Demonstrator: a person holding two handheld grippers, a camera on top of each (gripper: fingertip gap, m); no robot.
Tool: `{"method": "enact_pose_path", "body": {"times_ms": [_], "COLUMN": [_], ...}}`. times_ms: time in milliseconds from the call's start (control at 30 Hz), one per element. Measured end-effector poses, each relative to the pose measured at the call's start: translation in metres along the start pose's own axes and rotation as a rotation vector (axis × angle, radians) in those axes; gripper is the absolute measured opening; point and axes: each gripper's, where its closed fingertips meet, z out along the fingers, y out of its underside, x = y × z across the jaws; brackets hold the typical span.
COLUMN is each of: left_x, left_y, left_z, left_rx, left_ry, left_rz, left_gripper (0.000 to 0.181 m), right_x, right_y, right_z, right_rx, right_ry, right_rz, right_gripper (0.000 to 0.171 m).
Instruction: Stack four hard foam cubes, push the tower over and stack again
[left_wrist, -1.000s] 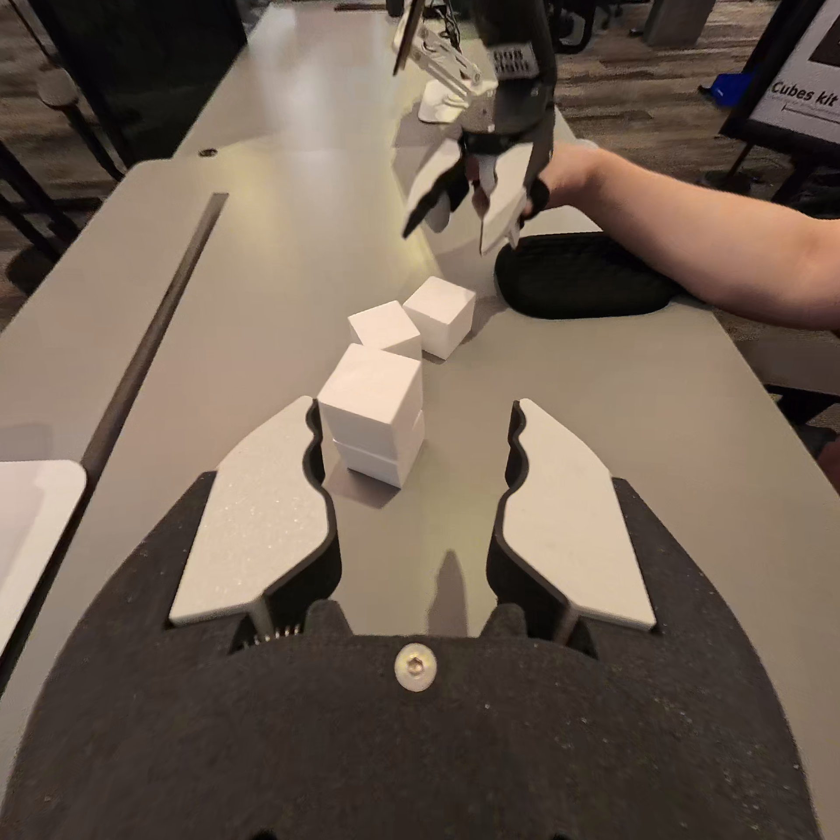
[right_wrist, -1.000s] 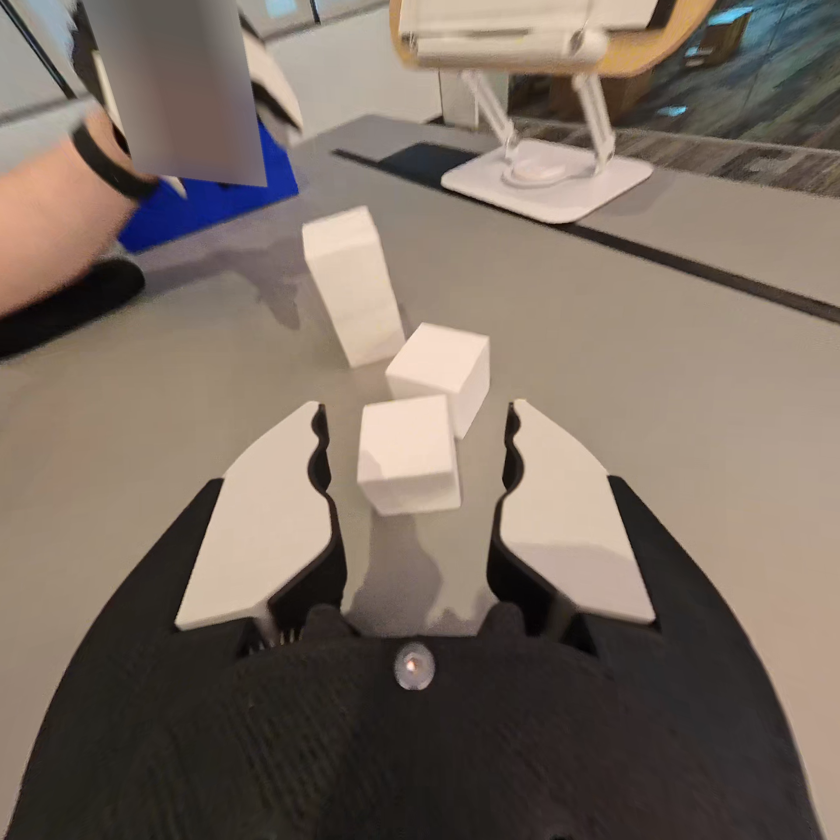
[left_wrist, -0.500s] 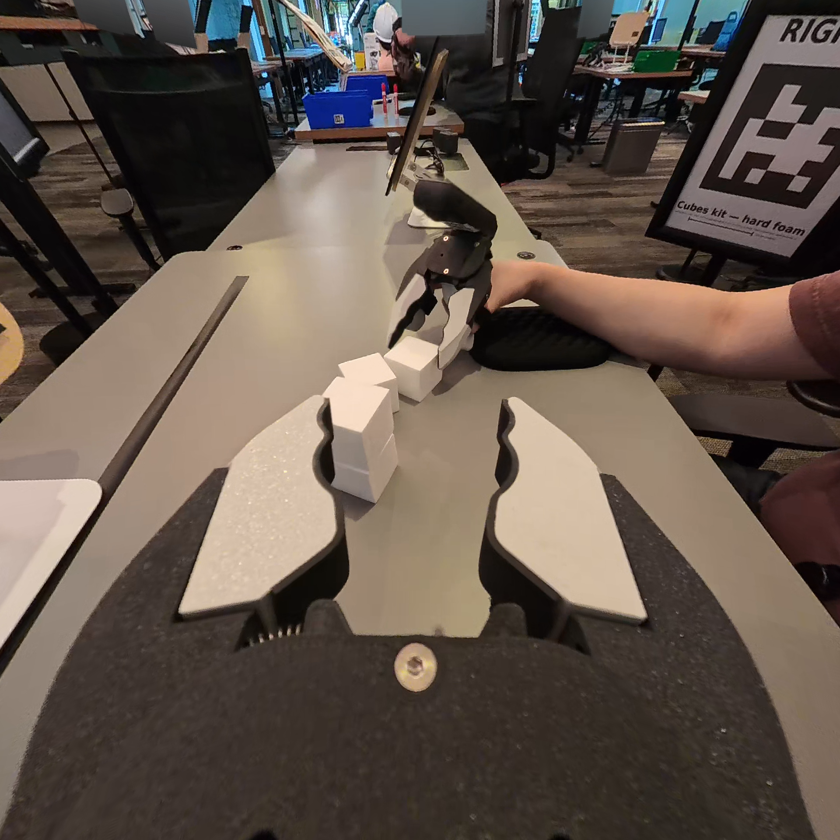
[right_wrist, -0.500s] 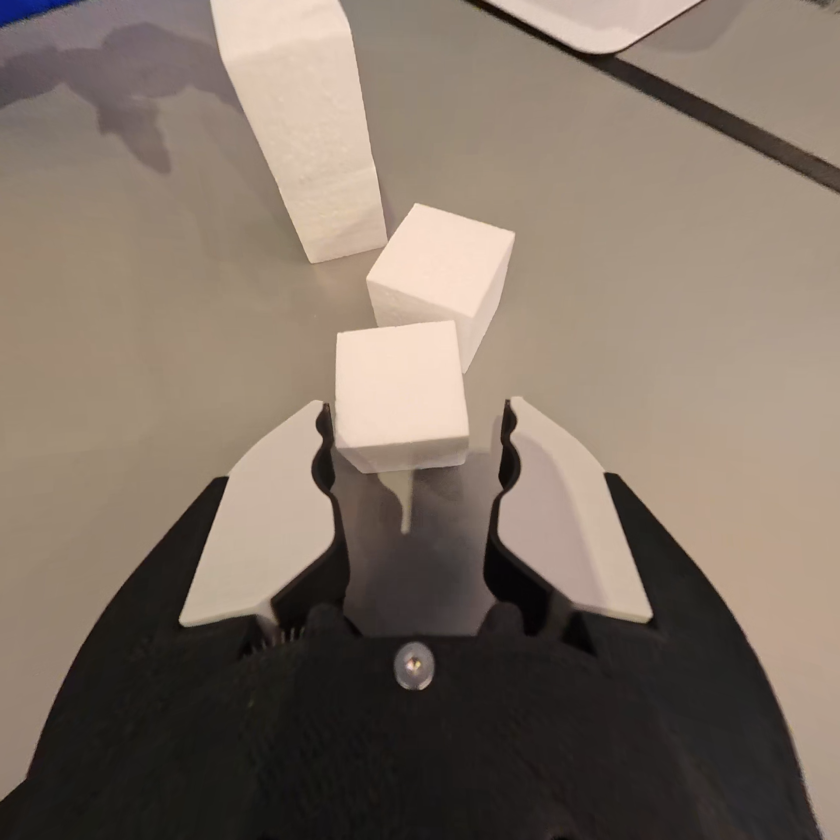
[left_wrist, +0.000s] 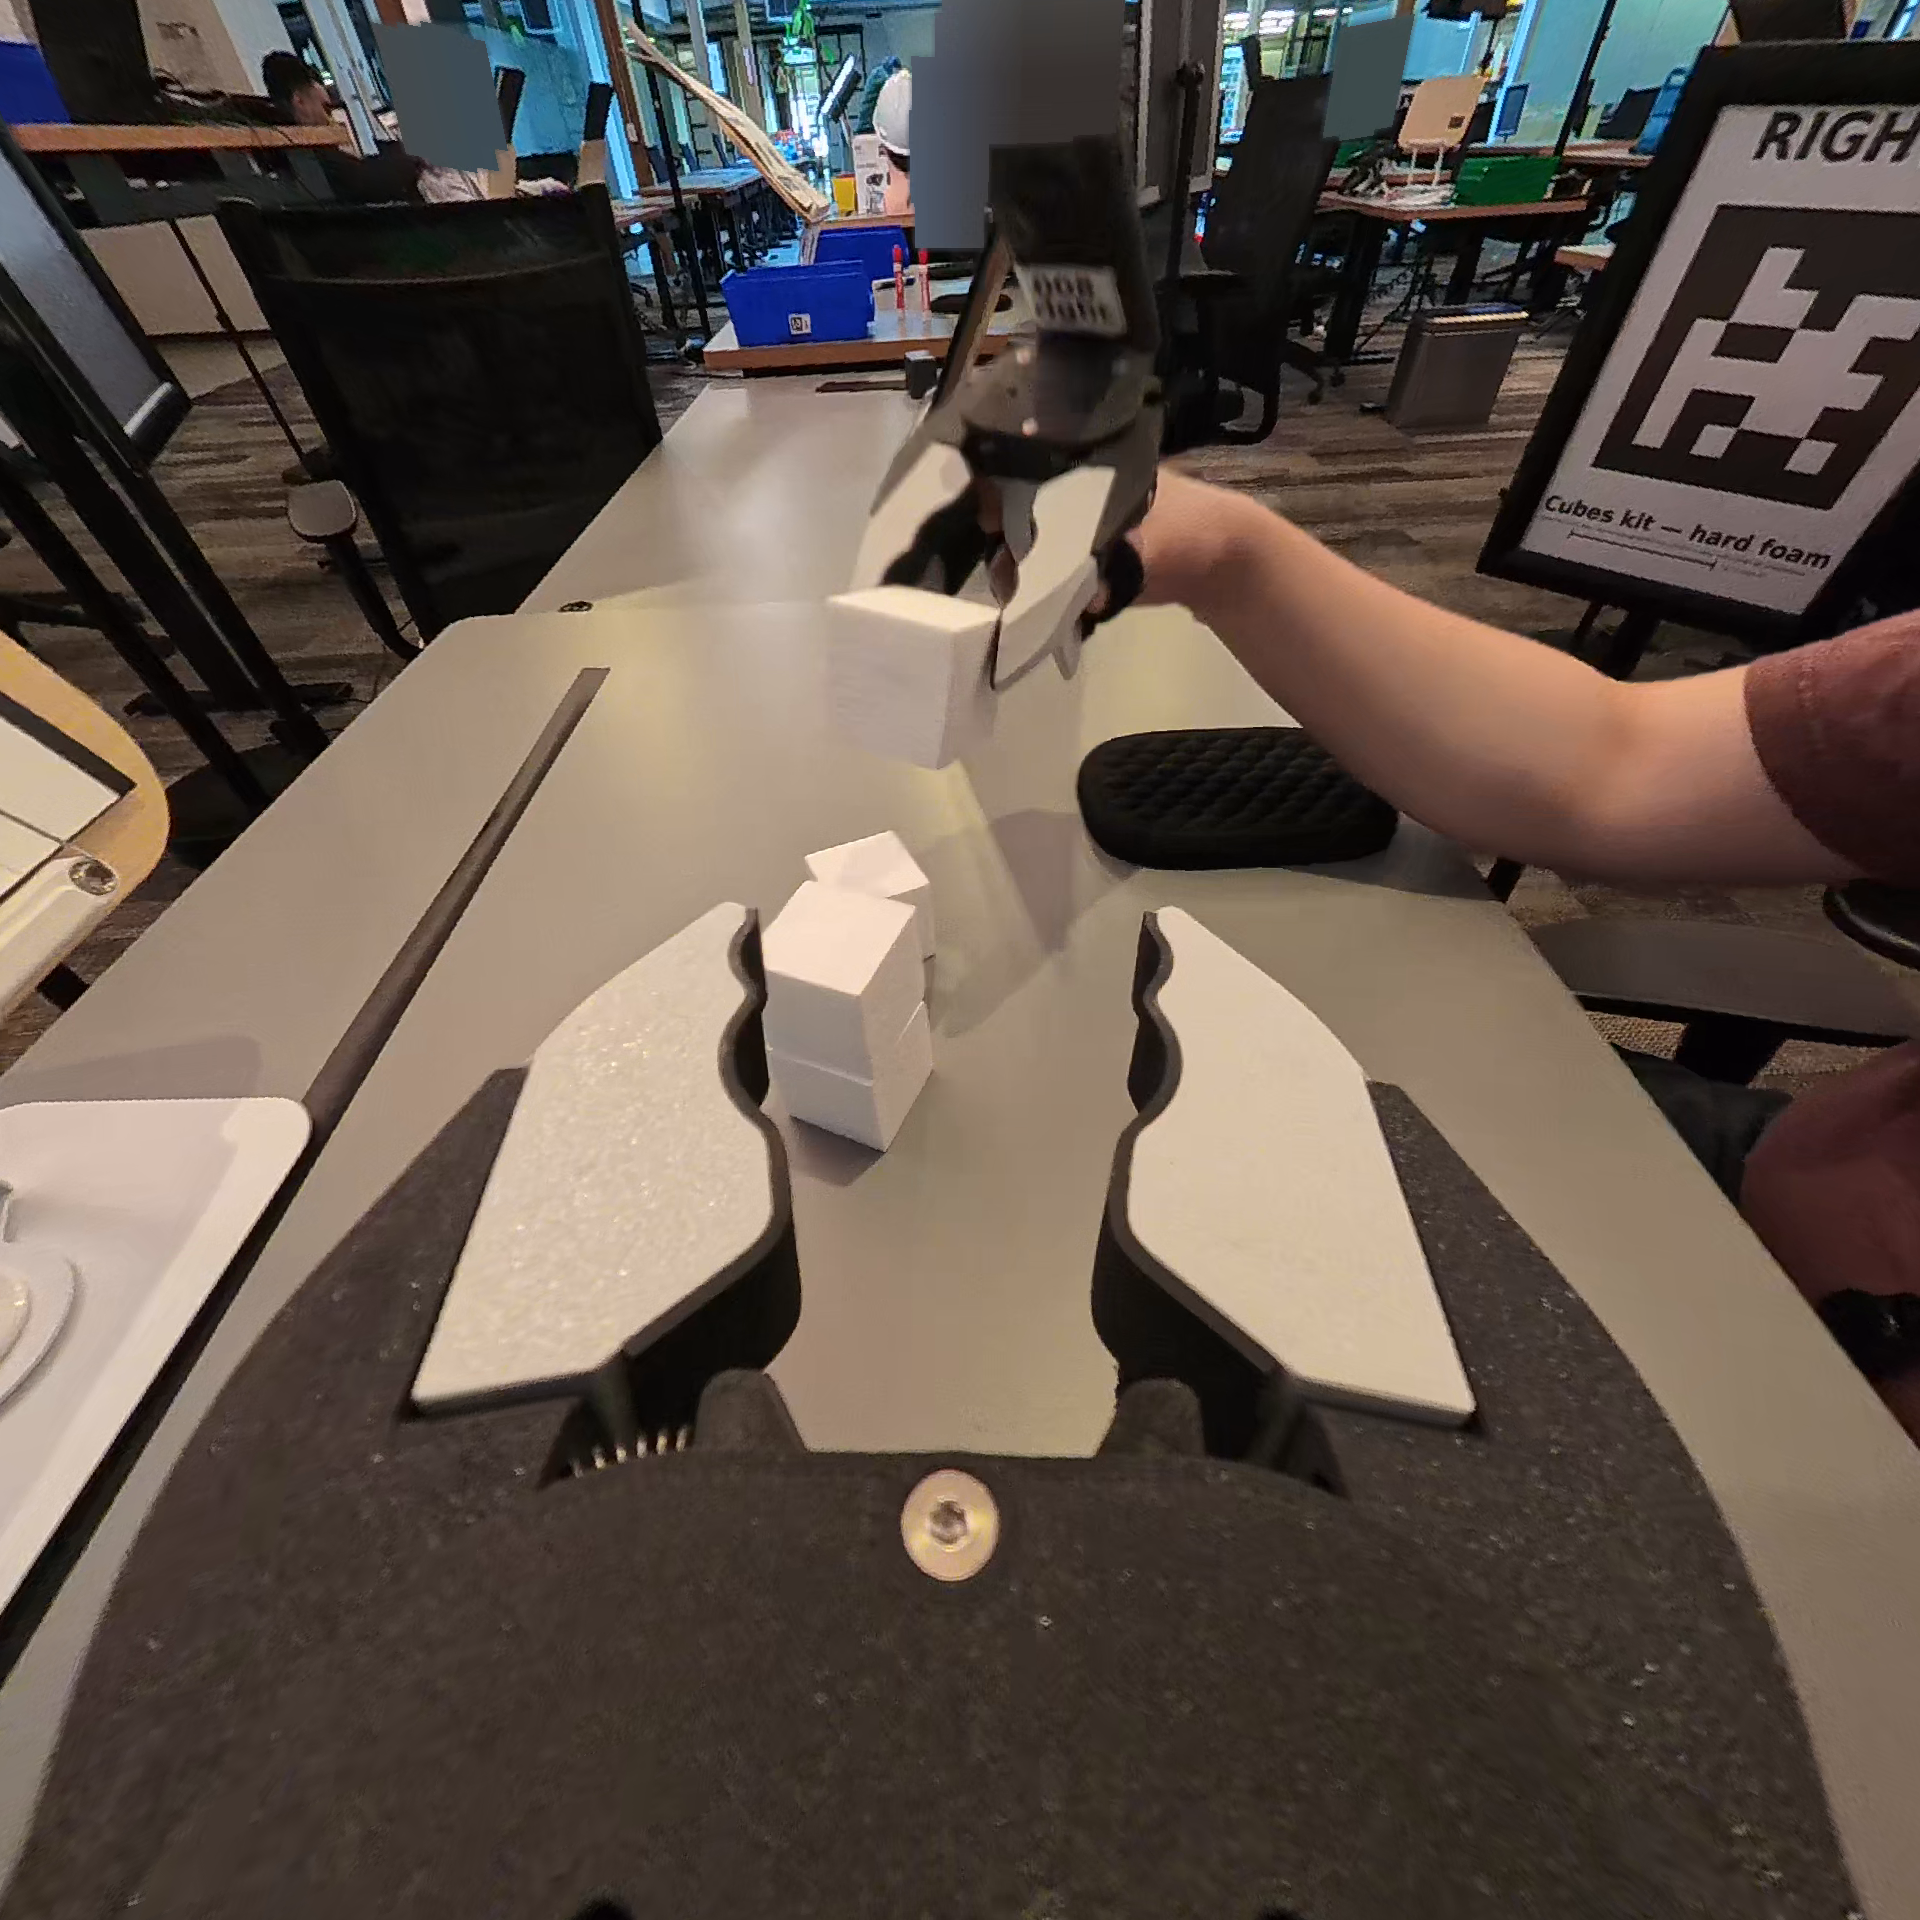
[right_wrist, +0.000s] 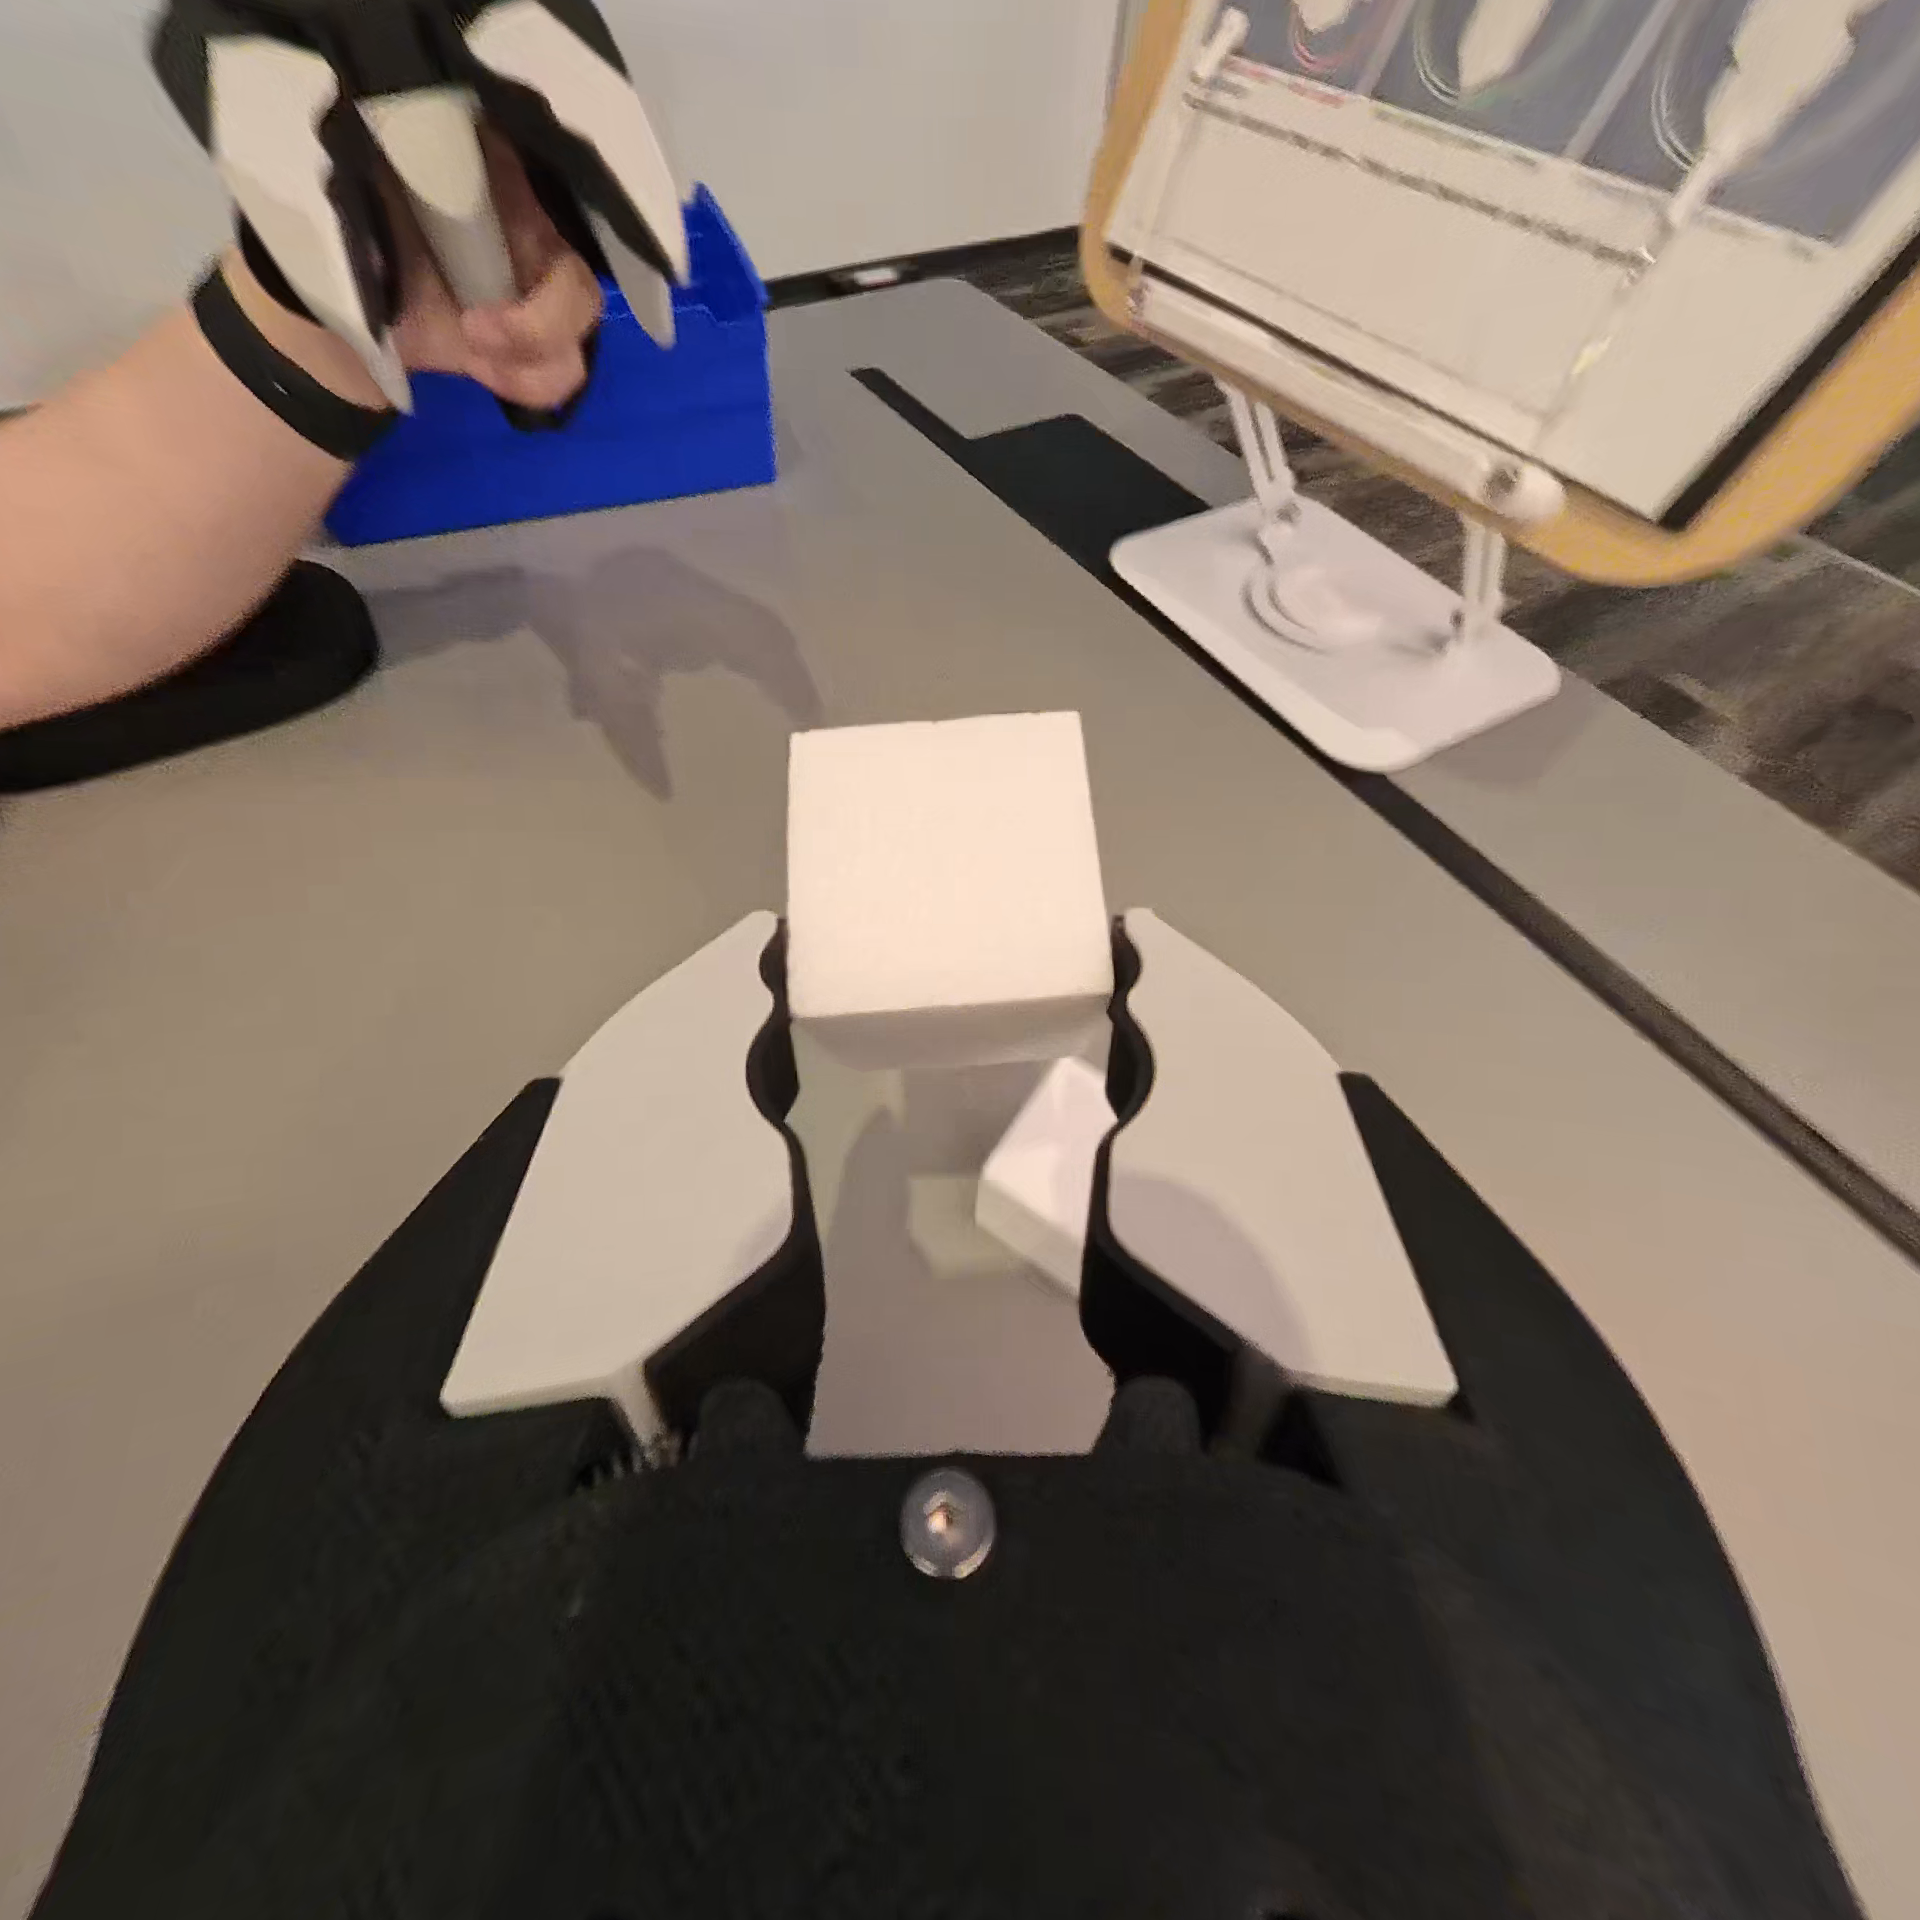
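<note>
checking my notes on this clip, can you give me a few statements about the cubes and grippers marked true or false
1. The right gripper holds a white cube clear of the table. True.
2. The left gripper is shut on a cube. False: it is open and empty.
3. Two cubes stand stacked on the table. True.
4. All four cubes are already in one tower. False: two are stacked, one loose cube sits behind them, one is in the air.
5. The black pad lies on top of the stack. False: it lies on the table, off to the side.

Two-cube stack (left_wrist: 847, 1013) crowds loose cube (left_wrist: 873, 878)
</note>
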Motion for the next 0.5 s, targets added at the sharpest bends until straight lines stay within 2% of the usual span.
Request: {"method": "enact_pose_path", "body": {"times_ms": [167, 300, 500], "left_x": [-0.012, -0.017, -0.017], "left_y": [0.013, 0.01, 0.009], "left_z": [-0.001, -0.006, -0.007], "left_rx": [-0.049, -0.029, -0.033], "left_ry": [-0.048, -0.063, -0.067], "left_rz": [-0.008, -0.025, -0.018], "left_gripper": [0.071, 0.071, 0.071], "right_x": [0.003, 0.0, -0.004], "right_y": [-0.027, -0.015, 0.001], "right_z": [0.048, 0.073, 0.082], "right_rx": [-0.075, -0.141, -0.227], "right_ry": [-0.097, -0.127, -0.146], "right_rz": [0.073, 0.053, 0.024], "right_gripper": [0.058, 0.058, 0.059]}}
